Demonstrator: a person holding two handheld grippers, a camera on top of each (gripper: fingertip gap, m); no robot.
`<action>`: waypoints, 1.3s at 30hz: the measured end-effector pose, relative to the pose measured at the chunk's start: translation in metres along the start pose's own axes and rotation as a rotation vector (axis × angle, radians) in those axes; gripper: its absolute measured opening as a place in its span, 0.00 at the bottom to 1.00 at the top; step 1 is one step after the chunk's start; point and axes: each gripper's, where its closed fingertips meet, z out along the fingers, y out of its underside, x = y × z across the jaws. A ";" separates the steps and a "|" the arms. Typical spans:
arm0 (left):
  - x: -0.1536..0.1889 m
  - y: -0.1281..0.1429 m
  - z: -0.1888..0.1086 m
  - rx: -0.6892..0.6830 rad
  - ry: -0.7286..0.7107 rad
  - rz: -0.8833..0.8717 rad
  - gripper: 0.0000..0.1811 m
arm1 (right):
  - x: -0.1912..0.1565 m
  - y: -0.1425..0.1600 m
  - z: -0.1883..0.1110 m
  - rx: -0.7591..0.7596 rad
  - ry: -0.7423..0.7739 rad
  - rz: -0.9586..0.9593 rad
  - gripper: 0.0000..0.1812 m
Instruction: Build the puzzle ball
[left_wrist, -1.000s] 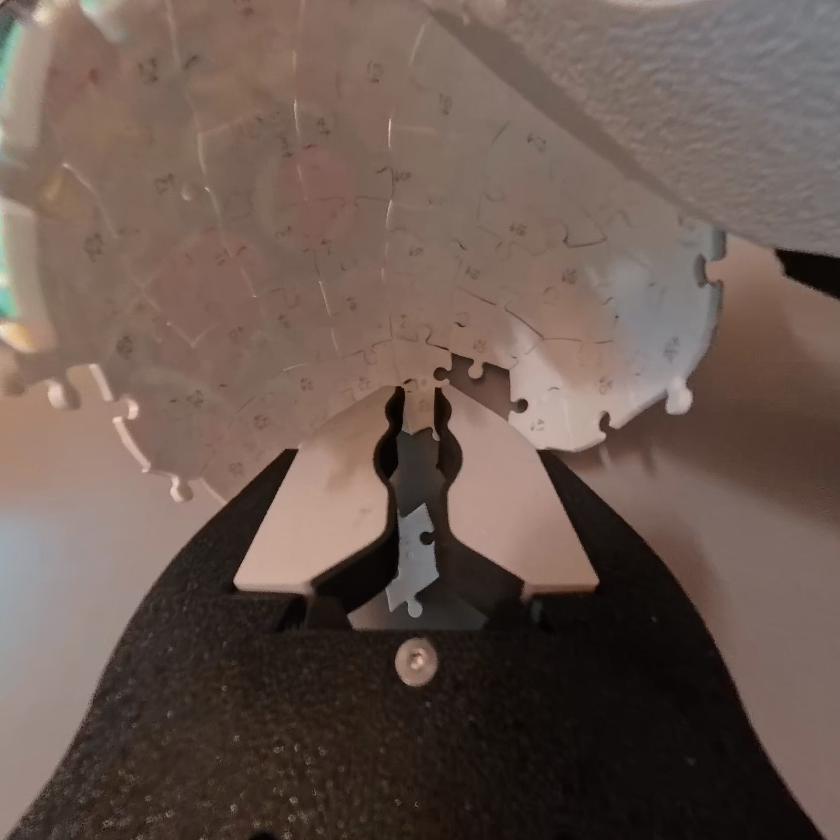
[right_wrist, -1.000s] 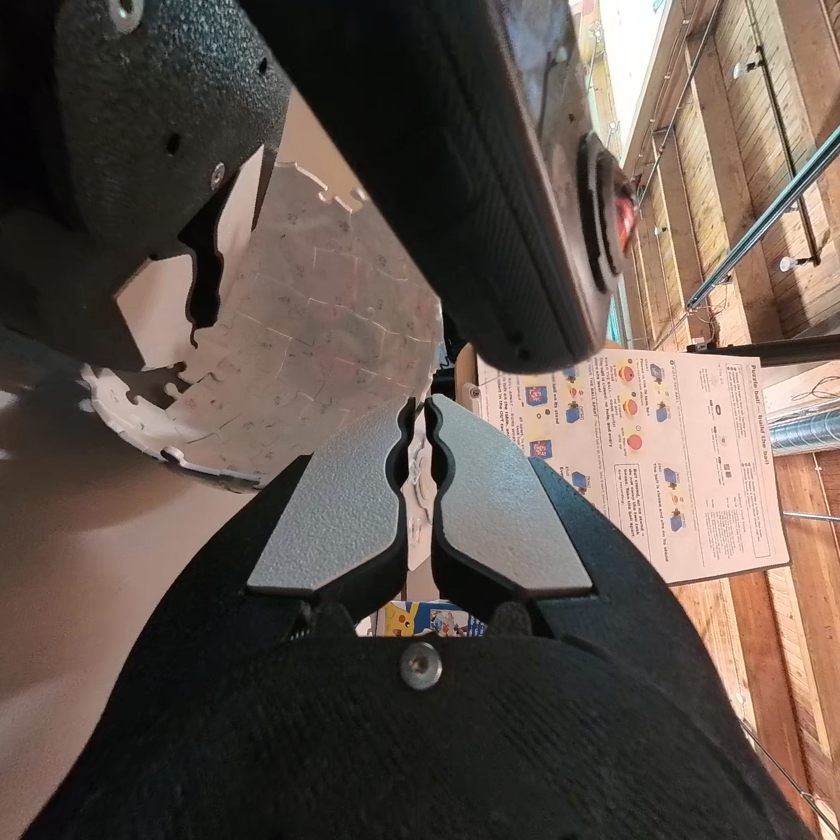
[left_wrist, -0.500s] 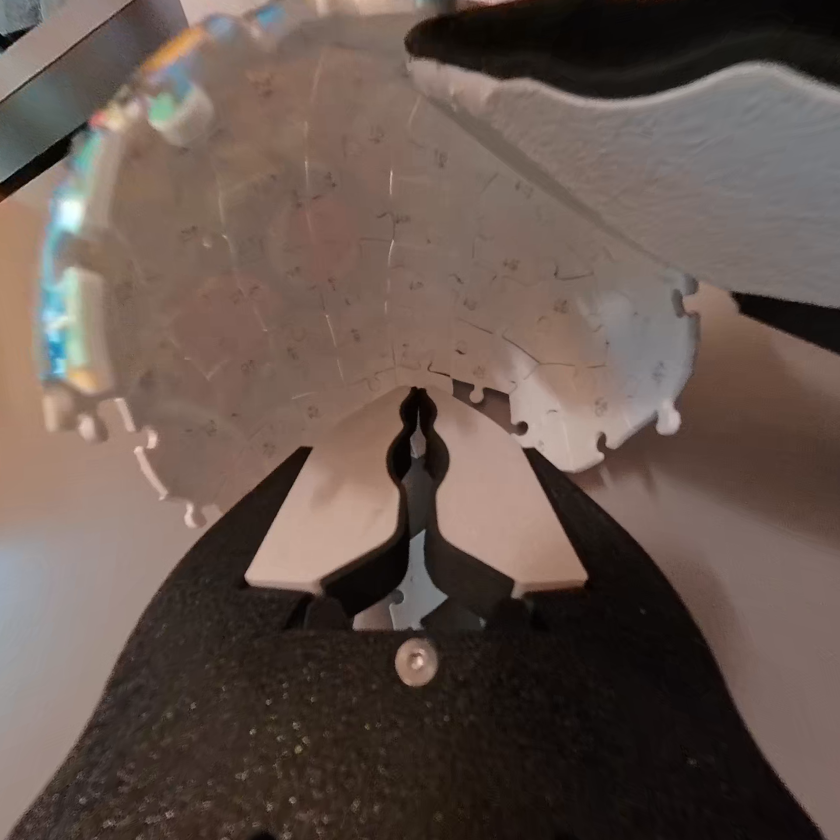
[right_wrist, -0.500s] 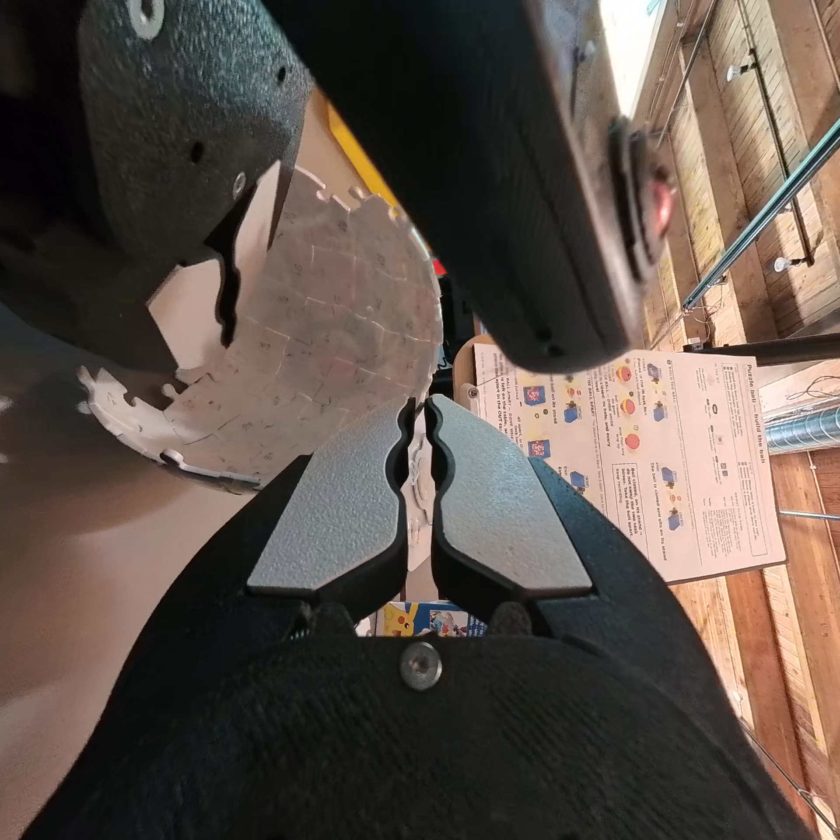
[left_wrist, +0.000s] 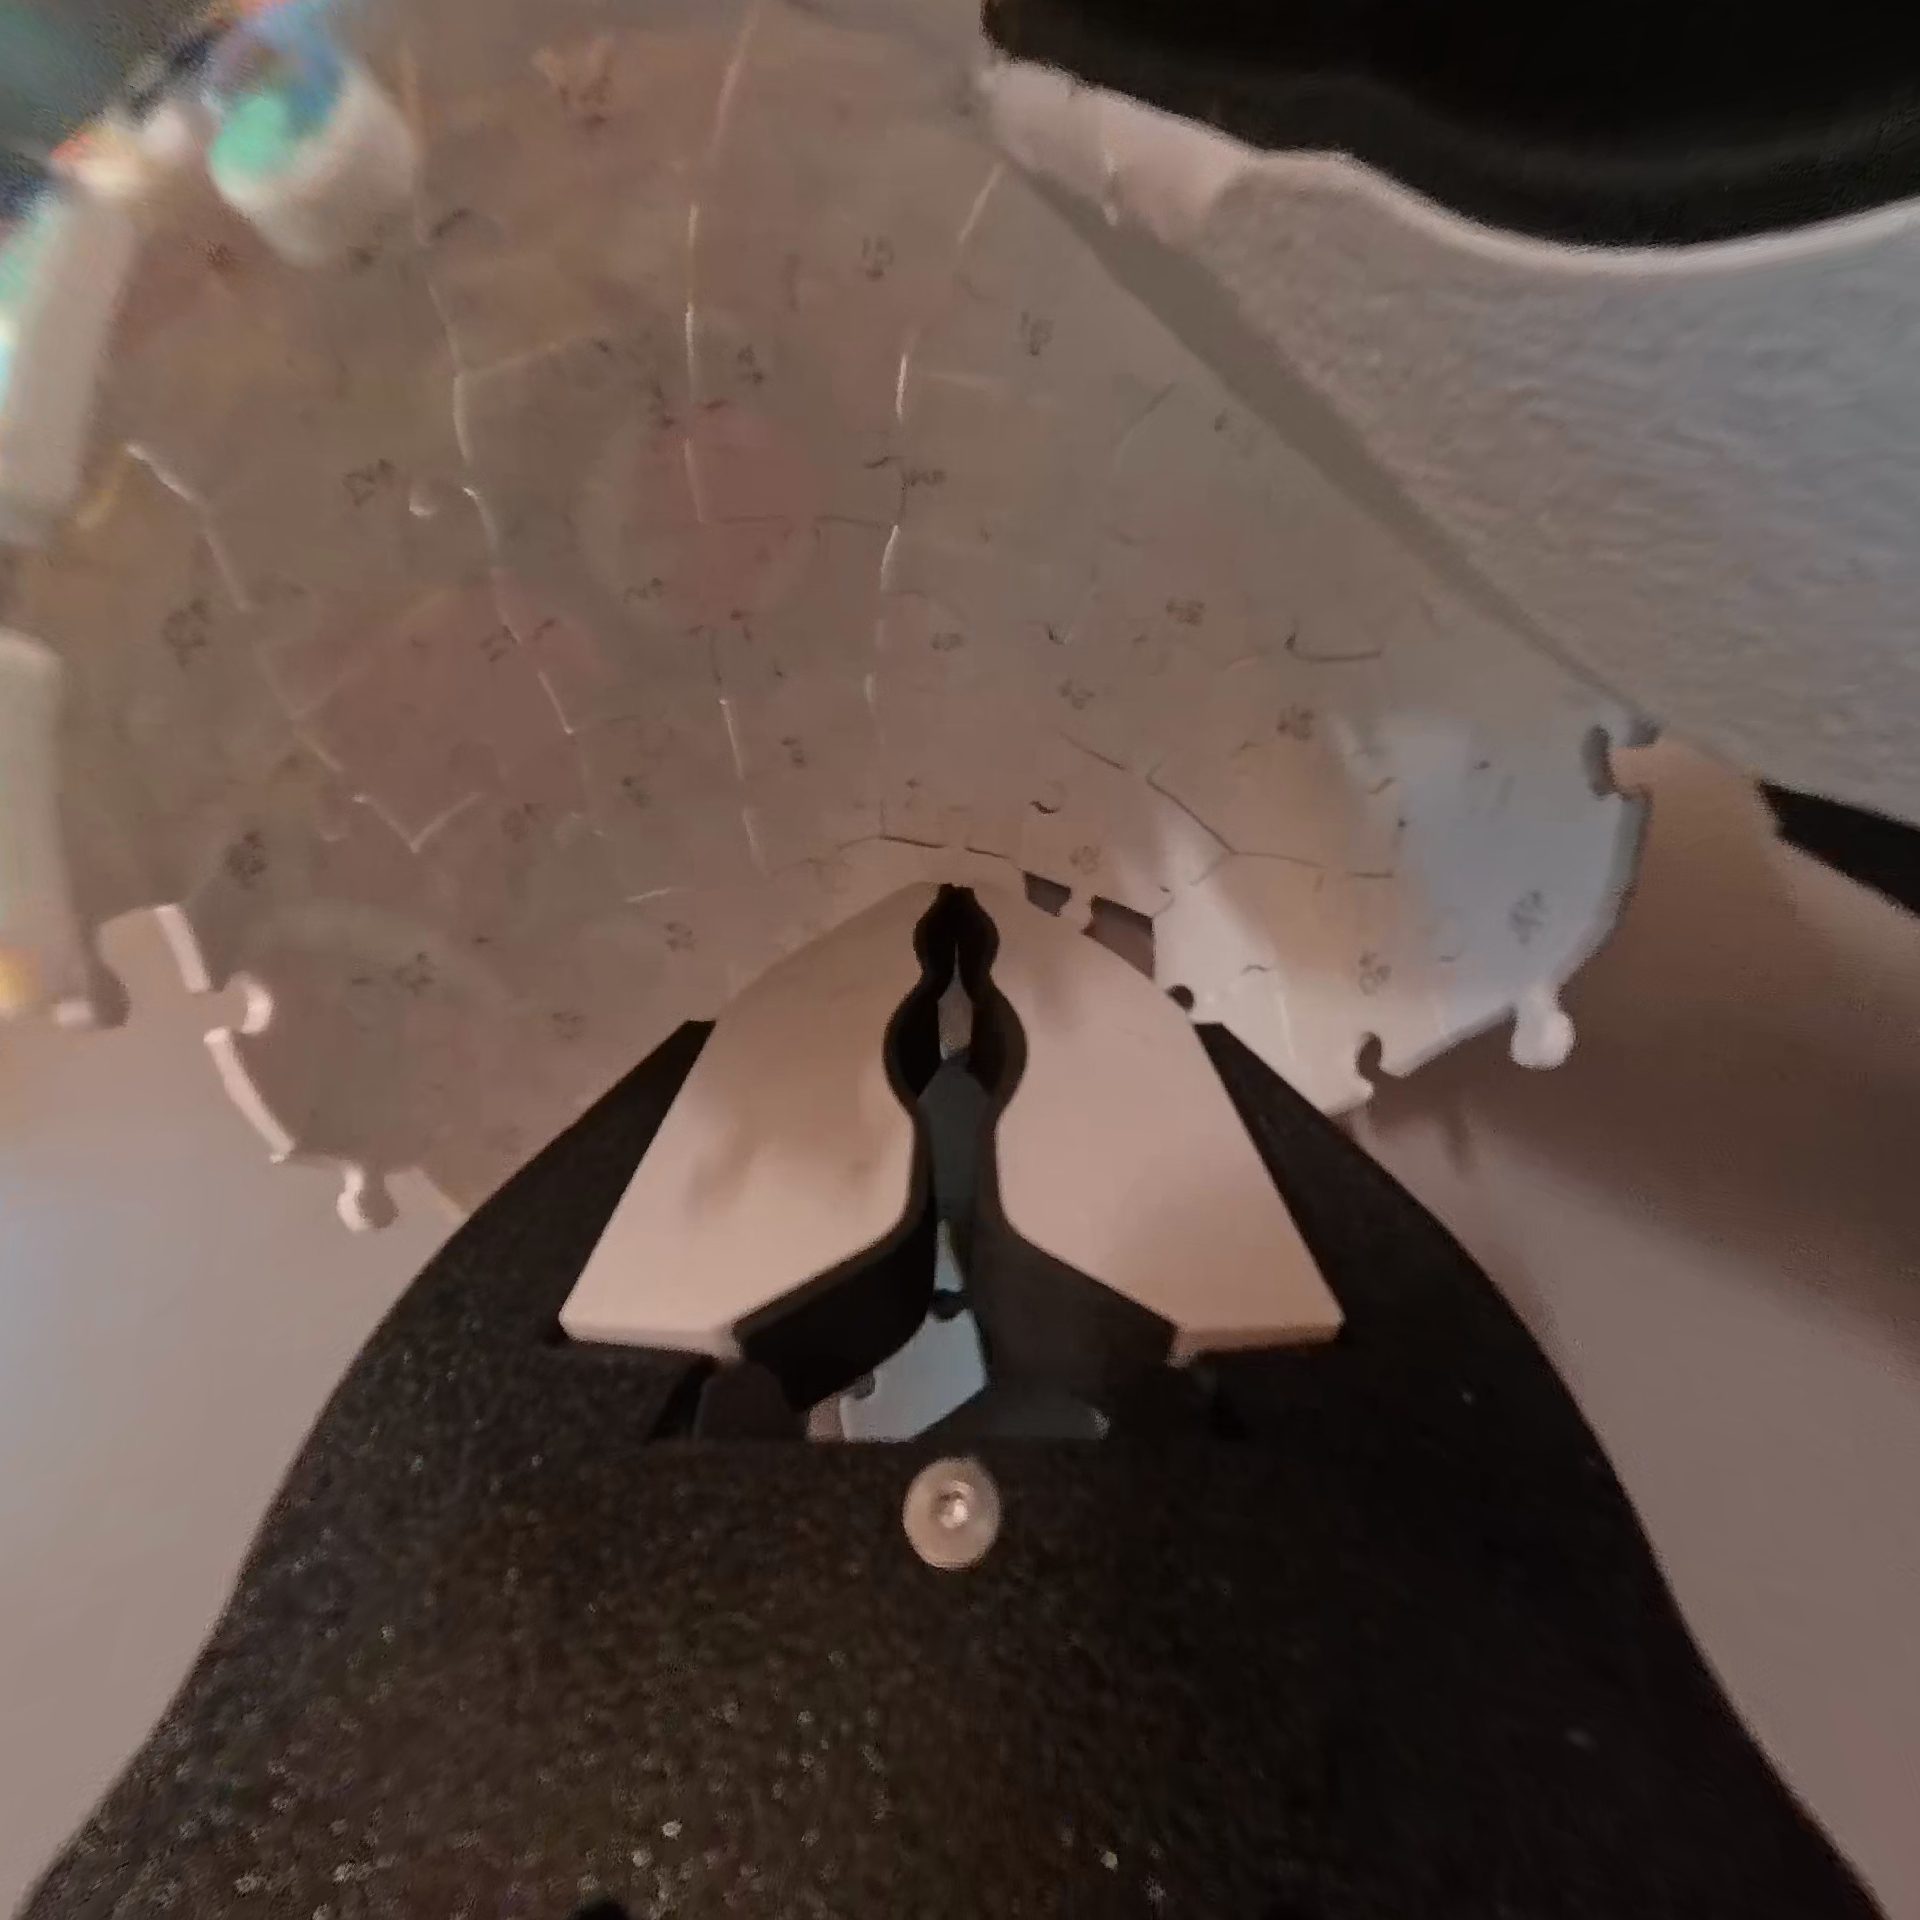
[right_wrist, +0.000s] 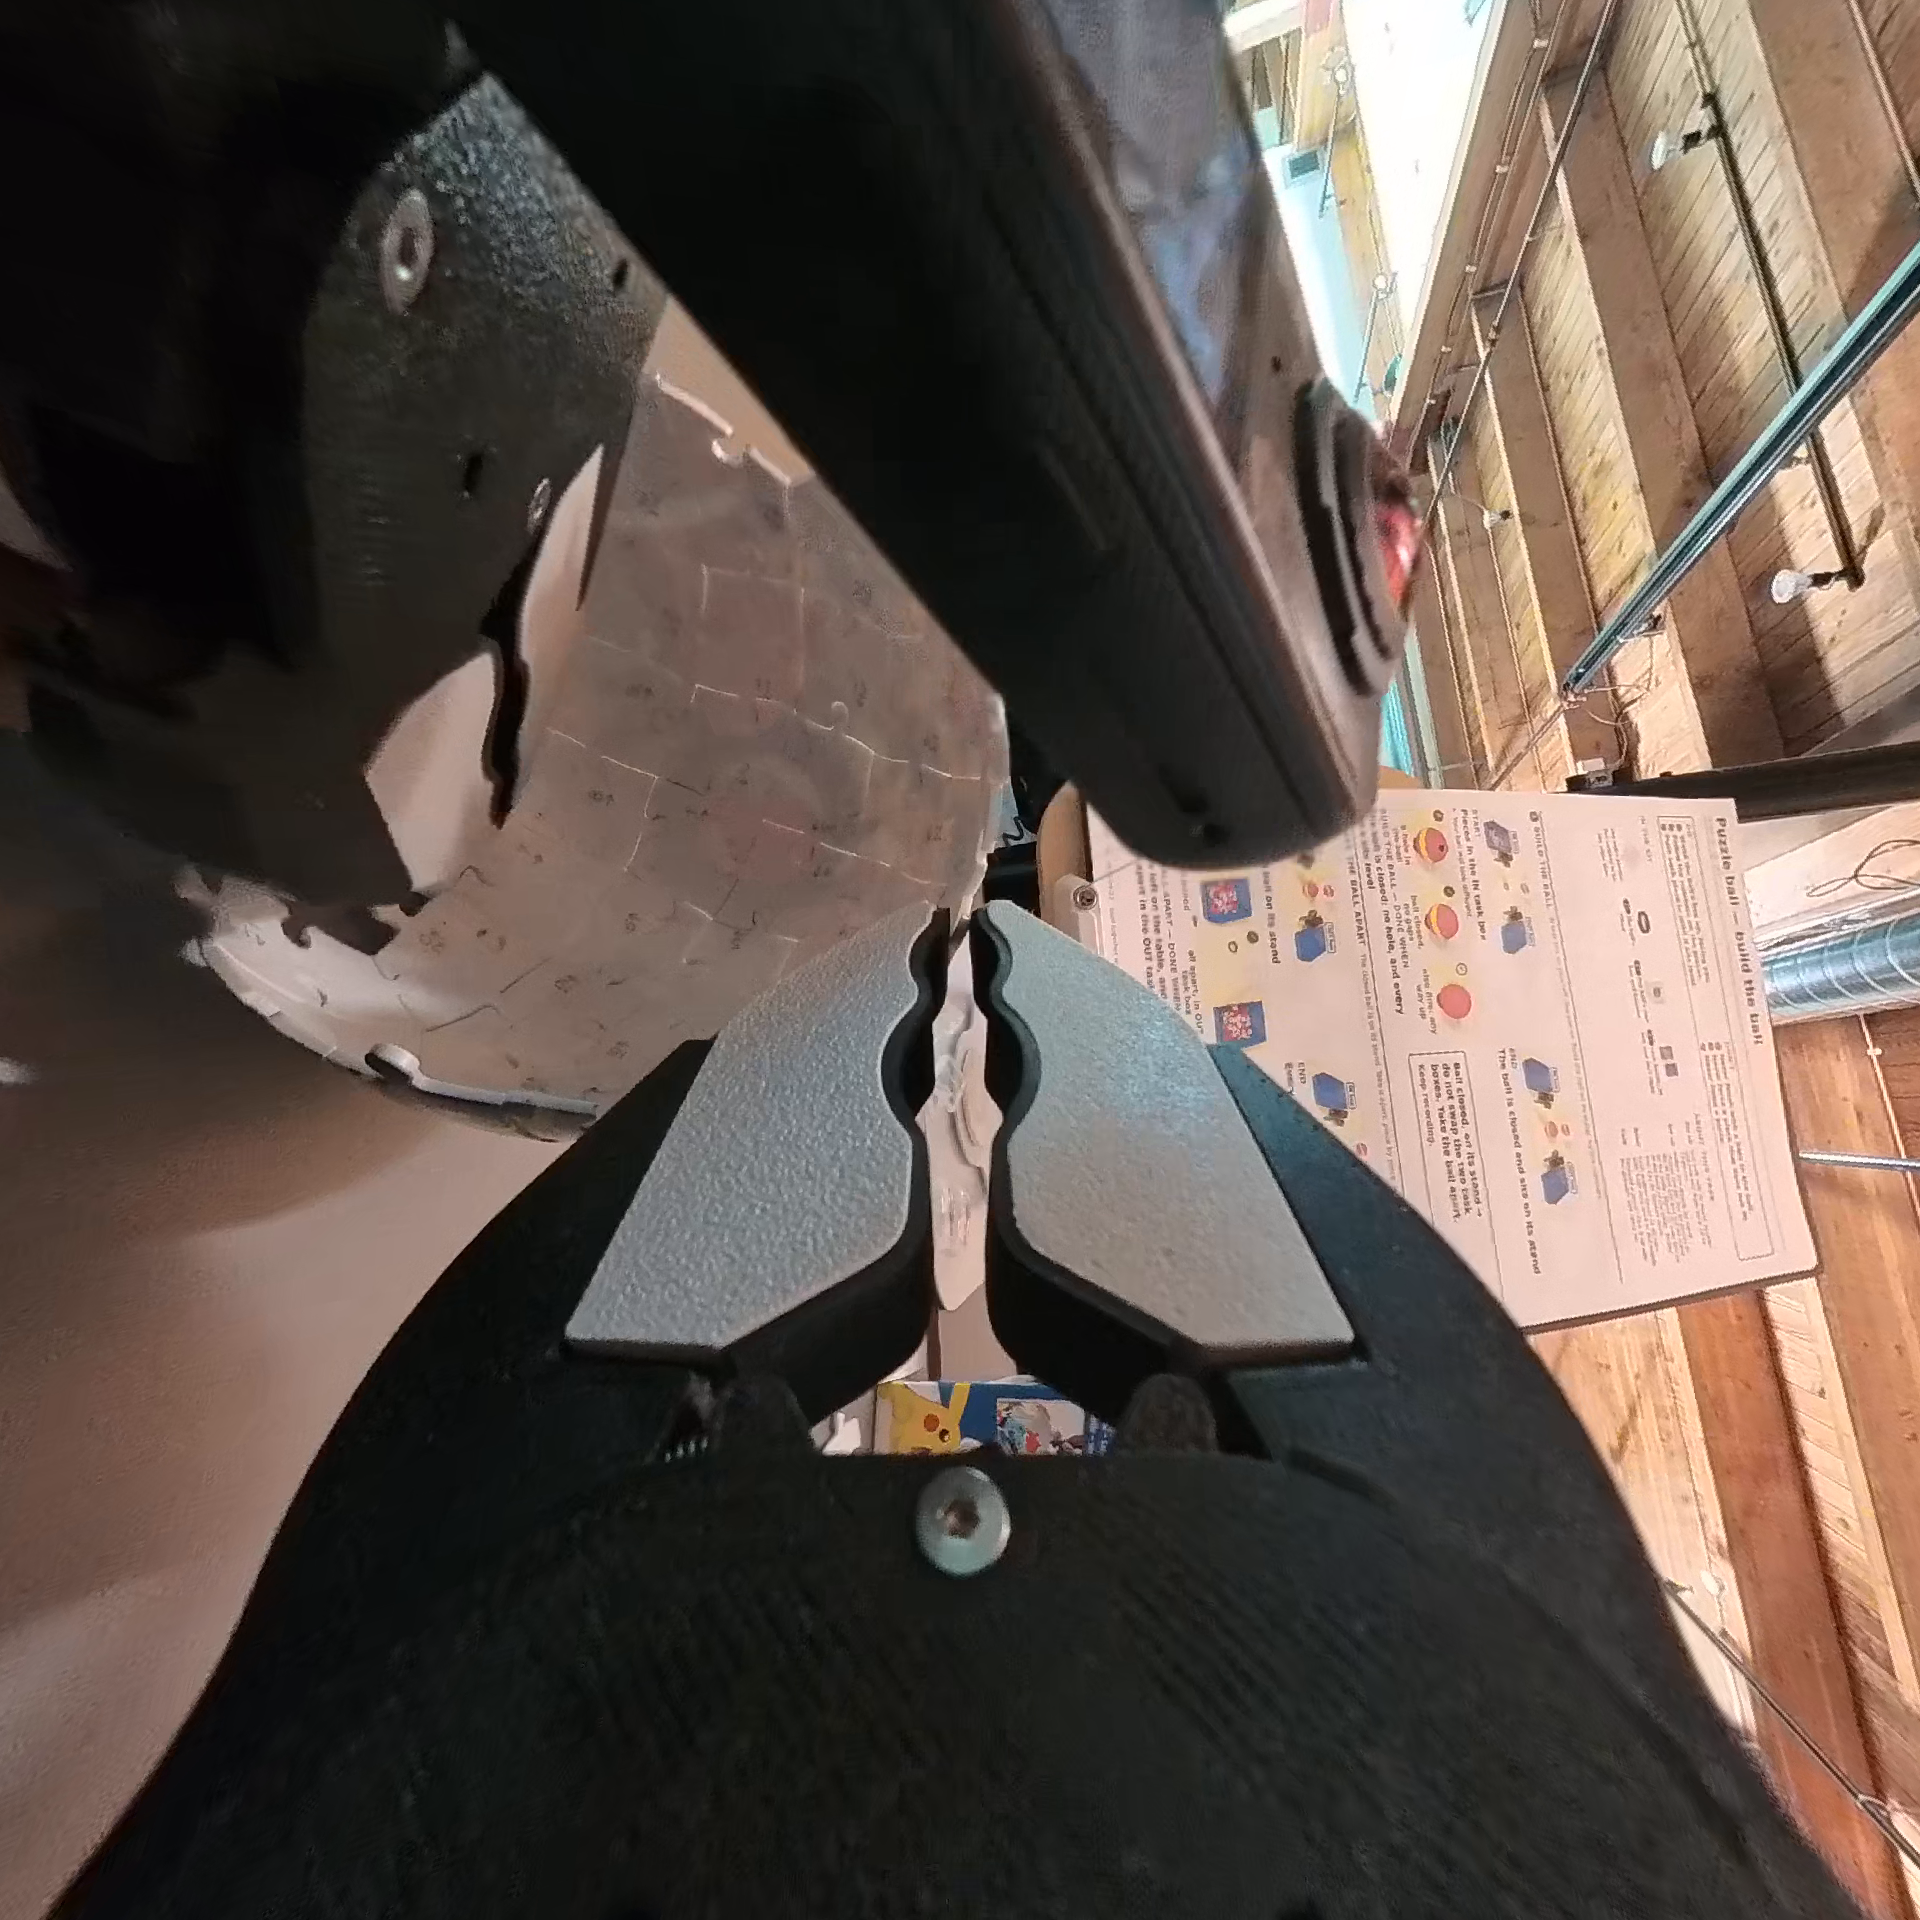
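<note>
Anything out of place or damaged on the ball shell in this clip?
Nothing looks damaged. The puzzle ball shell is simply unfinished: small gaps sit in its lower rim beside the left hand-held gripper, which clamps that rim. The right hand-held gripper grips the opposite rim.

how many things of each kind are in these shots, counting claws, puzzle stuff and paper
claws: 2 (left claw, right claw)
part-built puzzle ball shell: 1
loose puzzle pieces held in a claw: 2 (one in the left, one in the right)
instruction sheet: 1
colourful puzzle box: 1
total: 7
</note>
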 end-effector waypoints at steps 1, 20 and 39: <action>0.002 0.000 0.000 -0.002 0.010 -0.012 0.00 | 0.000 0.000 0.000 0.000 -0.001 0.000 0.02; -0.012 -0.002 -0.006 0.018 -0.093 0.091 0.00 | 0.000 0.000 -0.001 -0.003 0.001 -0.004 0.02; -0.011 -0.001 0.004 -0.016 -0.076 0.134 0.00 | -0.001 0.001 -0.001 -0.006 -0.002 0.002 0.02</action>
